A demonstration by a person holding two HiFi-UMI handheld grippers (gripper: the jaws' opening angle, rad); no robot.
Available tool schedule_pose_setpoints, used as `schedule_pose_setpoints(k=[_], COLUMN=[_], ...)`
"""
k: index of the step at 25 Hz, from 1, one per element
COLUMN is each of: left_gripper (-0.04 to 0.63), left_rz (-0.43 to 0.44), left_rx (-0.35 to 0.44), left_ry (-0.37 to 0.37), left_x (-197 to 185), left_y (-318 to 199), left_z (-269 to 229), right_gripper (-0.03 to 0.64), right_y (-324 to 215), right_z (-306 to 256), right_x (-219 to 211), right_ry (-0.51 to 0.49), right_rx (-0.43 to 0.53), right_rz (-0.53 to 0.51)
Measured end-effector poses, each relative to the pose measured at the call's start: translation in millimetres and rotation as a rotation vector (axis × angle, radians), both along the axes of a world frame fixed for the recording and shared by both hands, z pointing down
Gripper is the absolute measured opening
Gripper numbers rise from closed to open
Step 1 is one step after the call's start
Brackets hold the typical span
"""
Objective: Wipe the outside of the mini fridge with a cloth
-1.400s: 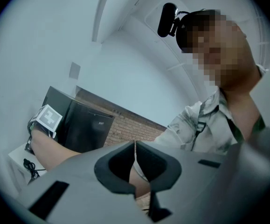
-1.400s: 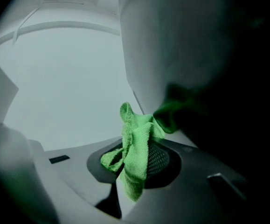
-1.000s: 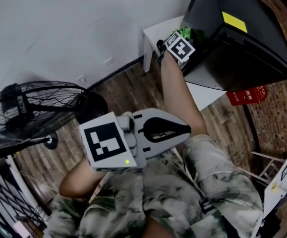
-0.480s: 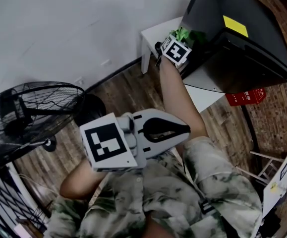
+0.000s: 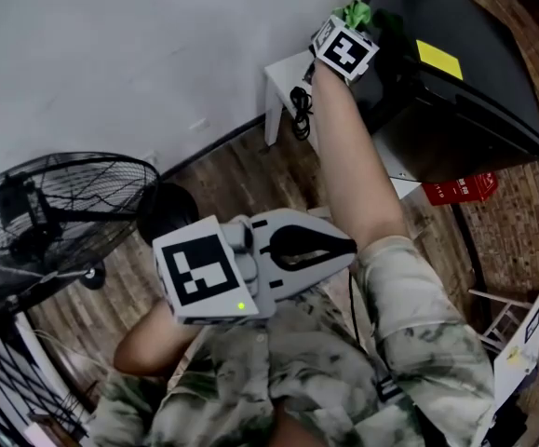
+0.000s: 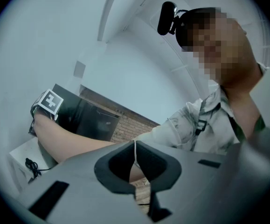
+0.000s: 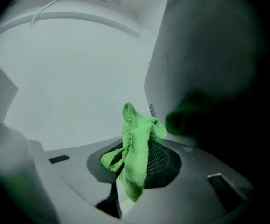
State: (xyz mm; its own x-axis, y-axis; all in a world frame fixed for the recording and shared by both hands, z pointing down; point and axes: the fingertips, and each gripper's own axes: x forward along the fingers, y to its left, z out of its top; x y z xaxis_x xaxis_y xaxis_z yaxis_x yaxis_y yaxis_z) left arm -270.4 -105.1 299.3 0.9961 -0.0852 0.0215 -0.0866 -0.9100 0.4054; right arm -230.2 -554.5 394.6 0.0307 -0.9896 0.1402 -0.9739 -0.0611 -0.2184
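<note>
Fridge: black, upper right of head view, on white table. Cloth: green, top centre, at fridge's left edge, bunched btwn jaws of R gripper, which pinch it tight. L gripper: frame centre, well apart from fridge, jaws pressed together, nothing btwn. Fan: left, on floor.

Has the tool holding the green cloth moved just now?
Yes. The right gripper, shut on the cloth, has slid along the fridge's side, up the picture, away from the cable on the white table.
</note>
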Motion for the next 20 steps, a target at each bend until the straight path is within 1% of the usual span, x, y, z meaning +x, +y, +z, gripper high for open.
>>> schedule_pose_setpoints(k=[5, 11, 16, 20], left_gripper=[0.027, 0.028, 0.026, 0.028], left_rz=[-0.019, -0.045, -0.064, -0.07], left_rx=[-0.015, -0.038, -0.071, -0.091], left_ry=[-0.003, -0.018, -0.031, -0.039], left_x=[-1, -3, -5, -8], left_y=[-4, -11, -21, -25], left_z=[4, 10, 22, 28], right_gripper=[0.092, 0.092, 0.092, 0.092], right_y=[-15, -22, -21, -14], right_z=[8, 58, 126, 170], right_x=[6, 10, 8, 6], right_ry=[0.011, 0.005, -0.006, -0.005], right_rx=[-0.023, -0.103, -0.232, -0.314], right_rz=[0.016, 0.023, 0.003, -0.008])
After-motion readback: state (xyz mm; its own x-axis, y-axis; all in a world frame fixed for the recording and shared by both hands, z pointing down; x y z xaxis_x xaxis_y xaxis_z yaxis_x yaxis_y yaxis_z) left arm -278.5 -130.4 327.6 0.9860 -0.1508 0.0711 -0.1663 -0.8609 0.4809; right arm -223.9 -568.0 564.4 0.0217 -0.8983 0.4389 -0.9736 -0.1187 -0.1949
